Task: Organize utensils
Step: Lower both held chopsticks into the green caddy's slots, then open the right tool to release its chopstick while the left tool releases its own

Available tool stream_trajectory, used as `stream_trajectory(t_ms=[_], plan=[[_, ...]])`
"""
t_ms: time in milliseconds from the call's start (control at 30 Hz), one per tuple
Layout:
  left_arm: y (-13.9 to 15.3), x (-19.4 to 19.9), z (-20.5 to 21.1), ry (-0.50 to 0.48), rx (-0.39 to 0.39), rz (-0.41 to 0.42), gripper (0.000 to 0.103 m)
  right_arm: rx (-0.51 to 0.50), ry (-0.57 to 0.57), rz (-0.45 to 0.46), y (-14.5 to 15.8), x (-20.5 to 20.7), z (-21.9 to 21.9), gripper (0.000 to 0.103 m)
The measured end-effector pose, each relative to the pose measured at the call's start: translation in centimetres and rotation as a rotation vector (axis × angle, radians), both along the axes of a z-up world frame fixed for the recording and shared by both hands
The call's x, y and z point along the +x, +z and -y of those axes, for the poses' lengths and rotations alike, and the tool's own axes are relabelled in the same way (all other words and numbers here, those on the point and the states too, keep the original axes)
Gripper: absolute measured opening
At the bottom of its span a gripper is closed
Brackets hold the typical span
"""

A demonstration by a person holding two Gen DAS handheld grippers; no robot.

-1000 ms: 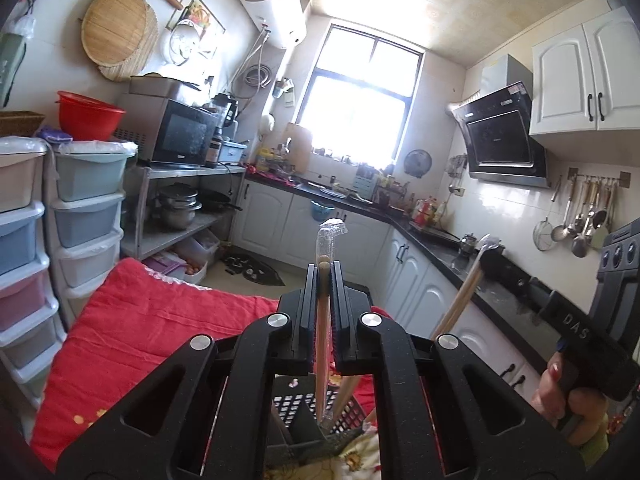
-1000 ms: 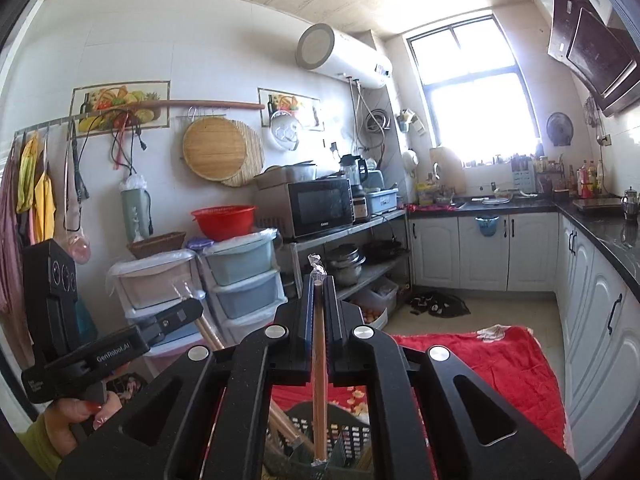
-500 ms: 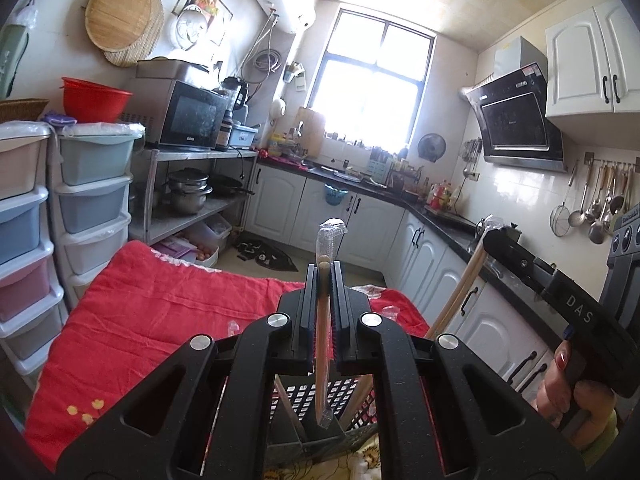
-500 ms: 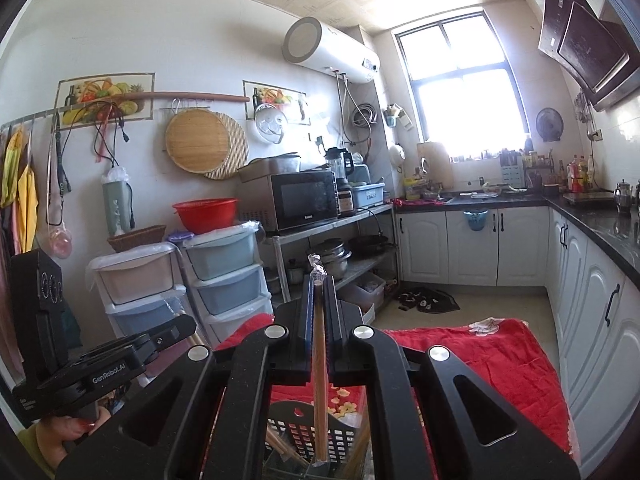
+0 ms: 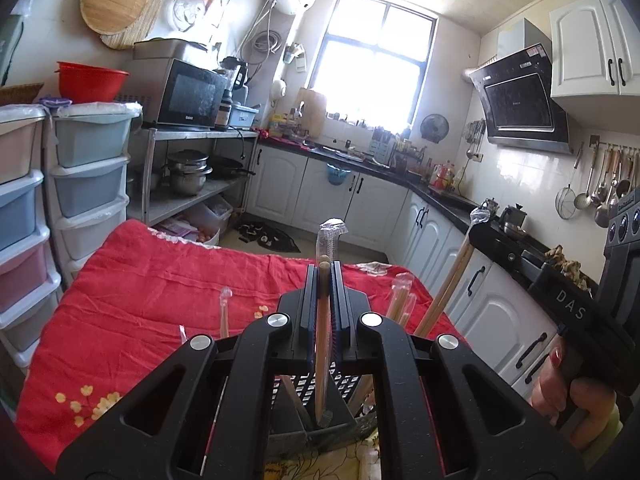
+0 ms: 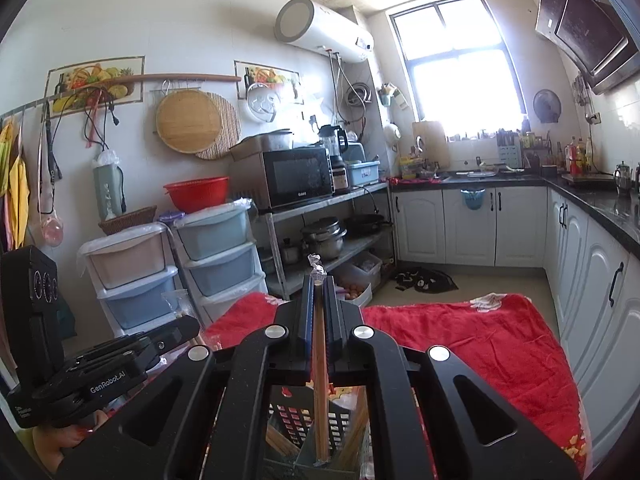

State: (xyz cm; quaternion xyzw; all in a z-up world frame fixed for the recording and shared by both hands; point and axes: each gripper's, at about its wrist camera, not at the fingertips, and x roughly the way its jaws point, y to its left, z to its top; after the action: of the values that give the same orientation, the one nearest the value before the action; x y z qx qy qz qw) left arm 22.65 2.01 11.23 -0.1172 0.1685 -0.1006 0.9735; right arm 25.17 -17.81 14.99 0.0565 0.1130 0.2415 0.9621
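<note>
I have a pair of wrapped chopsticks (image 5: 322,332) pinched upright in the left gripper (image 5: 323,280), its fingers closed tight on them, the clear wrapper sticking up above the tips. Their lower end reaches into the black slotted holder (image 5: 320,412) just below the gripper. The right gripper (image 6: 318,292) is likewise clamped on a second wrapped pair (image 6: 319,380), also upright, its lower end down inside the same holder (image 6: 316,436). In the left view I can see the right gripper off to the side with its chopsticks slanting, and the hand (image 5: 576,396) that grips its handle. More wrapped chopsticks (image 5: 400,300) stand or lean near the holder; I cannot tell which compartment each sits in.

The holder sits on a bench covered by a red cloth (image 5: 160,280) with a yellow flower print. Beyond it stand stacked plastic drawers (image 6: 216,256), a red bowl (image 6: 196,194) on top, and a metal rack with a microwave (image 6: 296,176) and pots (image 6: 324,236). White cabinets (image 6: 472,224) under a dark counter run below a bright window (image 6: 460,76). A water heater (image 6: 320,30) hangs high on the wall, a range hood (image 5: 520,98) to the right, and ladles (image 5: 604,184) on a rail.
</note>
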Motion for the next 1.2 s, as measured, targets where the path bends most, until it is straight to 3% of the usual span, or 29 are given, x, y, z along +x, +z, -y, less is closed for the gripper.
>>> stream_trajectory(t_ms=[667,833,1200], plan=[[-2.7,1.1,0.1,-0.02,0.0,-0.062,0.005,-0.048,0.011,-0.096,-3.3,1.3,-1.3,0.006],[-2.7,0.9,-0.3,-0.013,-0.006,-0.075,0.016,-0.045,0.009,-0.116,-3.6,1.3,-1.1,0.019],[-1.7,-0.8,-0.9,0.007,-0.018,-0.069,0.06,-0.057,0.002,-0.094,-2.9,-0.3,0.1,0.04]])
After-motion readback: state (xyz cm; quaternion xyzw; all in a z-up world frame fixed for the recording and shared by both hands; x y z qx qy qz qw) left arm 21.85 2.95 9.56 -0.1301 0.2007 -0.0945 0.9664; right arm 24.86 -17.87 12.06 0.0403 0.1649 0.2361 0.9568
